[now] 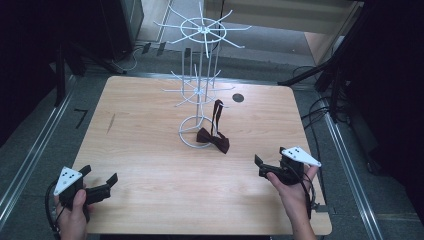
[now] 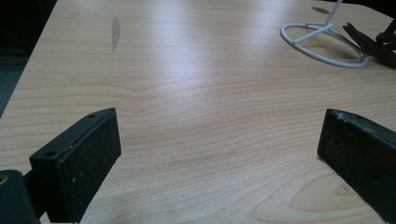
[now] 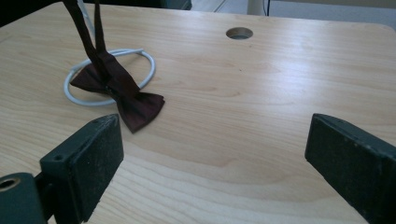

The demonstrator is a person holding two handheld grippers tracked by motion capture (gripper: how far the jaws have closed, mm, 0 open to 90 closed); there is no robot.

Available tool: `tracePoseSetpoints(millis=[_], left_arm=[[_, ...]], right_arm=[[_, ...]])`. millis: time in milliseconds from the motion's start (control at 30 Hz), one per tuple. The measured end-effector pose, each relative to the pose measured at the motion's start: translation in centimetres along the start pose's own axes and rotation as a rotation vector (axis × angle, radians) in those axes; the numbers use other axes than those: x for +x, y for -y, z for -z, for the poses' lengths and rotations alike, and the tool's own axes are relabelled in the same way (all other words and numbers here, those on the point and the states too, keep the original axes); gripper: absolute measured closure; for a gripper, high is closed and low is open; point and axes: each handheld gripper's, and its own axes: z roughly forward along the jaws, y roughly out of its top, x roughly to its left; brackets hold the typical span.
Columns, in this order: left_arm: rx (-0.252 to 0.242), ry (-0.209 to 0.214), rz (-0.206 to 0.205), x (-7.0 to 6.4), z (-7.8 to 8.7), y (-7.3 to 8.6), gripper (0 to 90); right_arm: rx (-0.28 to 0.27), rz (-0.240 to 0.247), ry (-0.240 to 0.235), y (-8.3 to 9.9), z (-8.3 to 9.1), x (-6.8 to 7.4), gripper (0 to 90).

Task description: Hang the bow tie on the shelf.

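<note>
Readable text: none in any view
Floor mark (image 1: pixel 80 118): dark, shaped like a "7", on grey floor left of table (image 1: pixel 150 165); too small to confirm as a numeral
Gripper plates: dots only, no lettering

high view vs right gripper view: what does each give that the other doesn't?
High view alone: the rack's upper arms, both hands, the left gripper and the right gripper from outside. Right gripper view alone: its own fingers close up, spread wide. Both: the bow tie over the rack's base ring, its strap going up, the table's hole.
</note>
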Motion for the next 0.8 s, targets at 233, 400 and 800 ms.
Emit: tracePoseSetpoints(millis=[233,400,800], left_arm=[[0.001,-0.001,0.000,0.0,0.0,0.0,0.1],[0.001,-0.001,0.001,0.0,0.0,0.0,0.1],[0.000,-0.001,0.002,0.0,0.0,0.0,0.1]], right_arm=[[0.002,-0.020,0.035,1.4,1.1,-1.6,4.5],[0.001,-0.028,0.051,2.3,2.0,-2.8,4.5],[0.004,-0.068,0.113,4.4,3.6,-5.5,4.7]])
